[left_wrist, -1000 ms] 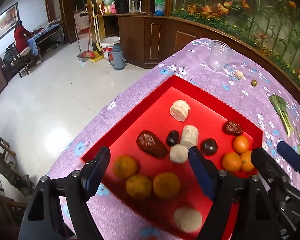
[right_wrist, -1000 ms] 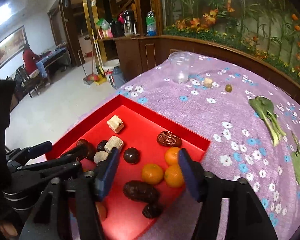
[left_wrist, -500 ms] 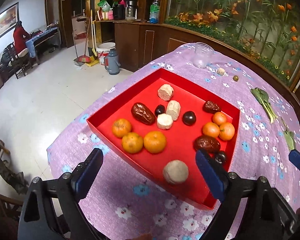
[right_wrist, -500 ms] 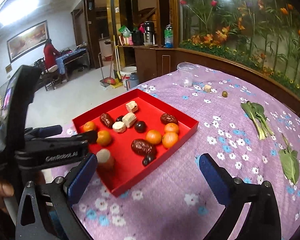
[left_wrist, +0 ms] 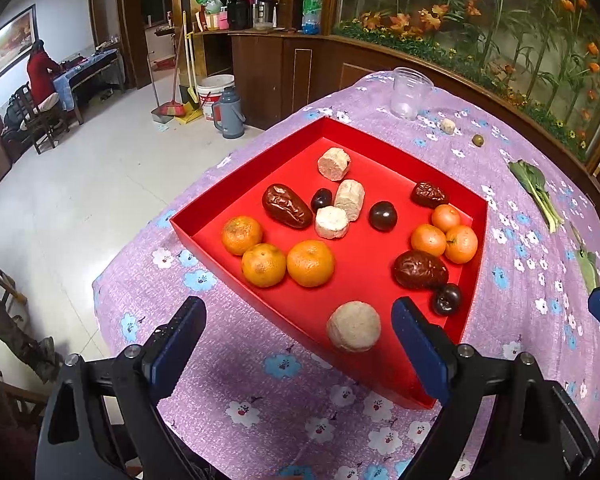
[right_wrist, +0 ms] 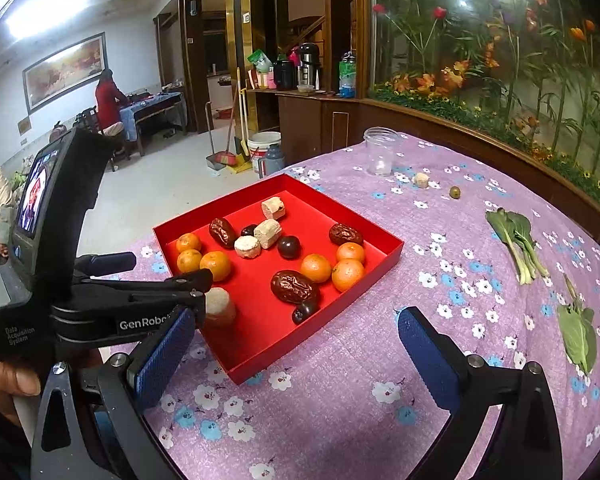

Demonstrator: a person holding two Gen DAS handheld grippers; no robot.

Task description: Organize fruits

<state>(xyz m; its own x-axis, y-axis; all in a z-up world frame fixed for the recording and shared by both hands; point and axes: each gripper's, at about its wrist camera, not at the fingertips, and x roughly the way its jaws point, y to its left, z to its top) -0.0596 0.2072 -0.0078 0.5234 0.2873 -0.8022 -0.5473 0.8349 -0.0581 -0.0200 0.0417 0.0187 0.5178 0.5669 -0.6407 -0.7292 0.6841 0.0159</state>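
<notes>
Jaws of both grippers stood wide apart and held nothing: the left gripper hung over the near edge of the shallow red square tray, and the right gripper hovered over the cloth just off the tray's near corner. Inside the tray the fruit lay in loose sorts rather than tidy rows: three orange mandarins clustered at the near left, three more mandarins bunched at the right, wrinkled brown-red dates scattered singly, dark round plums apart from one another, and pale beige cut cylinders grouped near the middle, with one larger pale round piece alone by the near wall. Judging by that, most of the gathering looked done, while the grouping of like with like seemed only partly finished. Outside the tray, a small pale chunk and a small green-brown round fruit sat well apart from it on the purple flowered surface, near a clear plastic cup; these two probably remained to be brought in. Green leafy stalks lay farther right on the cloth.
</notes>
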